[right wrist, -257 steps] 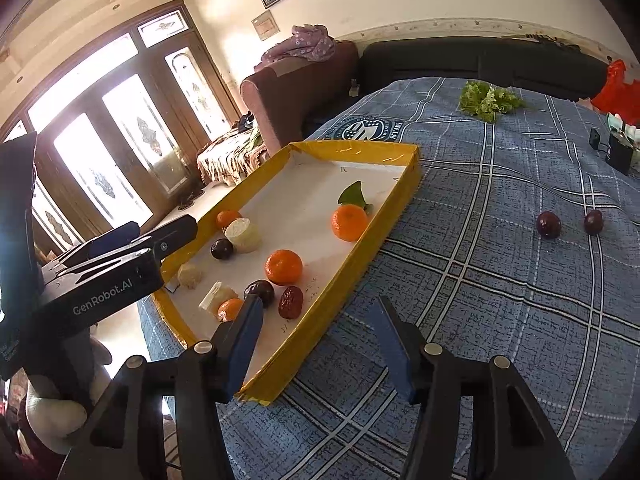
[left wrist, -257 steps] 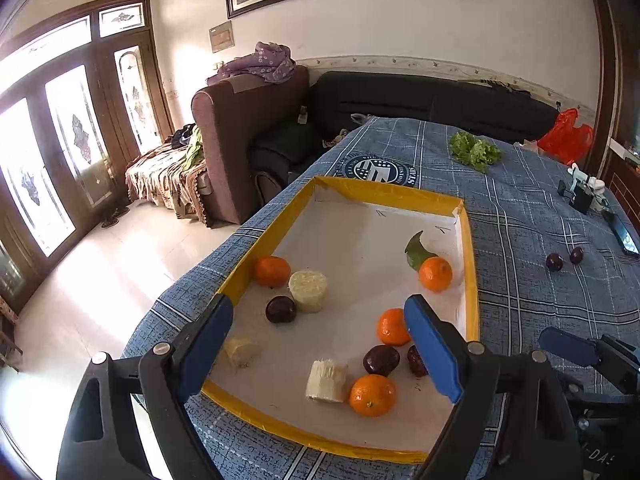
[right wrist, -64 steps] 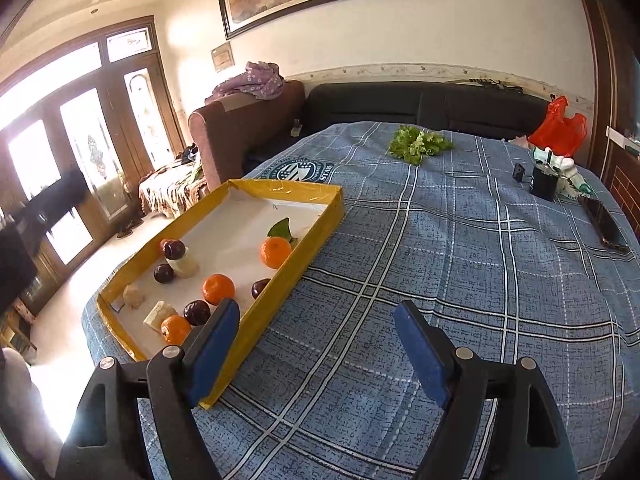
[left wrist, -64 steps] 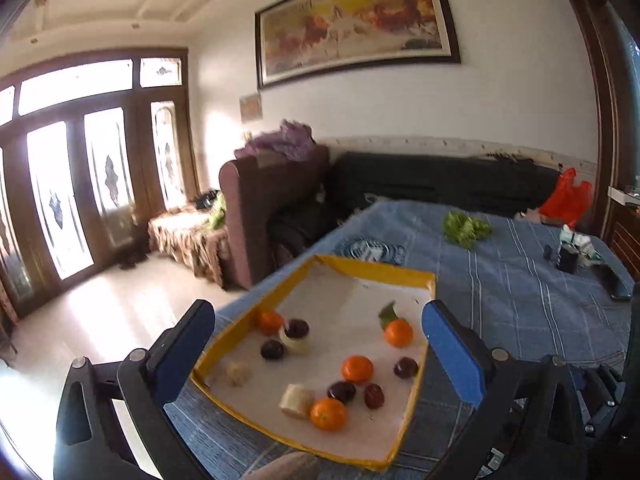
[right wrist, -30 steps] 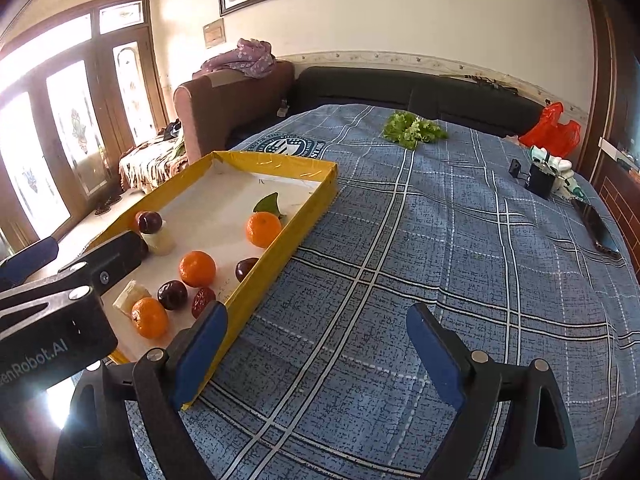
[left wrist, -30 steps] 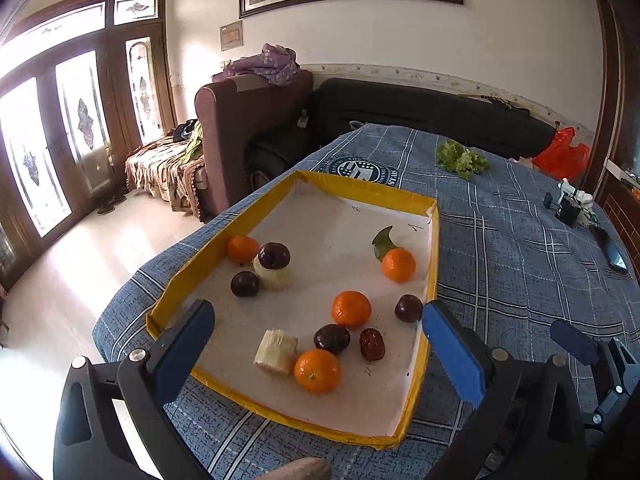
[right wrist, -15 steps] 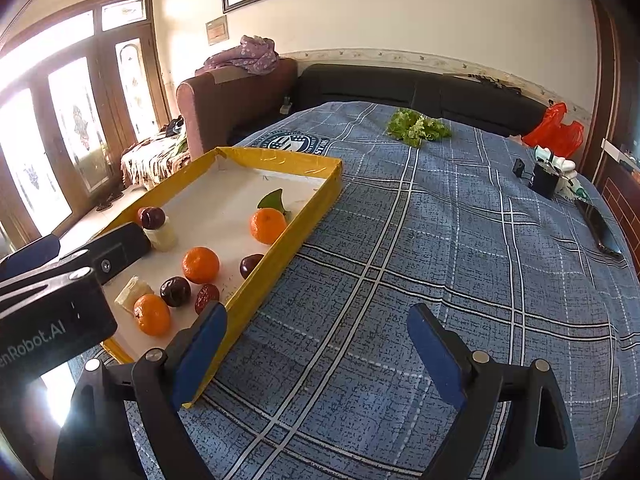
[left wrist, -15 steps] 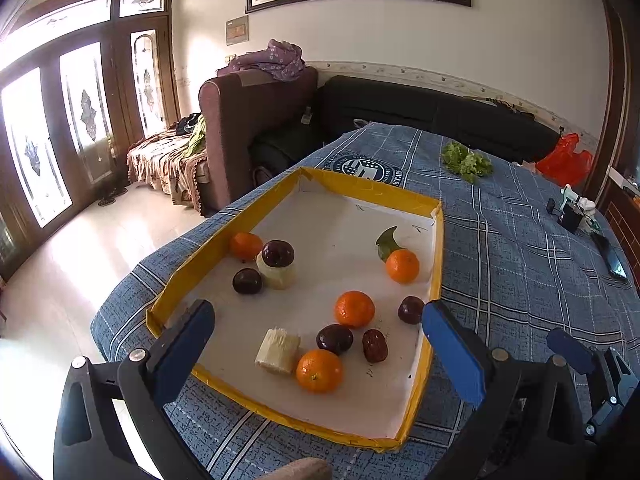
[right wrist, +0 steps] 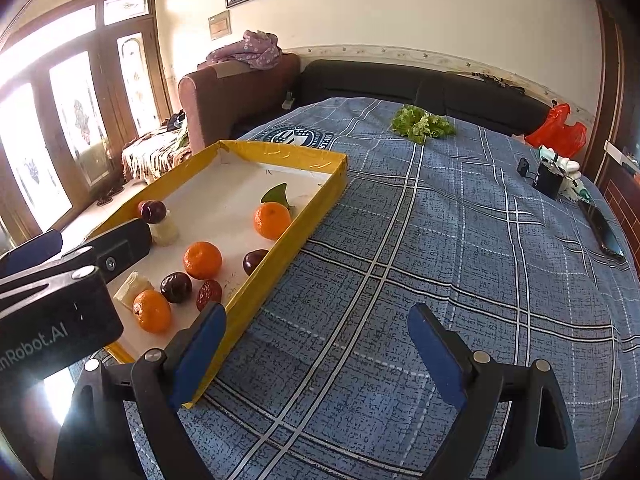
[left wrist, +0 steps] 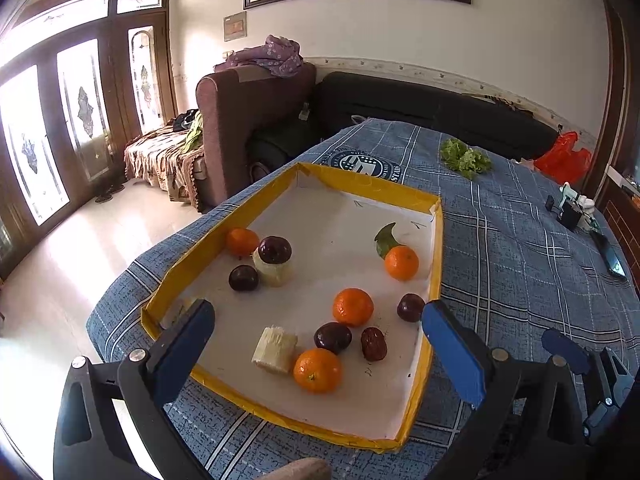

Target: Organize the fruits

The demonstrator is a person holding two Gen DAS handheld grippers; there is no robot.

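1. Fruit is lying gathered in a yellow-rimmed tray (left wrist: 437,236) with a white floor, and the tray is sitting on a blue plaid tablecloth (right wrist: 460,248).
2. Four oranges are showing in the left wrist view: one (left wrist: 241,241) by the far left wall, one (left wrist: 401,263) beside a green leaf (left wrist: 386,236), one (left wrist: 353,307) mid-tray and one (left wrist: 317,370) nearest the camera.
3. Dark plums are sitting among them; one (left wrist: 275,249) is resting on top of a pale cut chunk (left wrist: 276,271), another (left wrist: 243,277) is lying just beside that chunk, and a third (left wrist: 410,307) is lying near the right wall.
4. A wrinkled red date (left wrist: 373,344) is lying just beside another plum (left wrist: 333,337), near a second pale chunk (left wrist: 274,349).
5. Left gripper (left wrist: 320,354) is hovering over the near end of the tray, its blue pads spread wide and holding nothing.
6. Right gripper (right wrist: 318,352) is hanging over bare cloth to the right of the tray, its fingers likewise spread apart and empty.
7. Green lettuce (right wrist: 422,123) is lying well apart, at the far end of the cloth.
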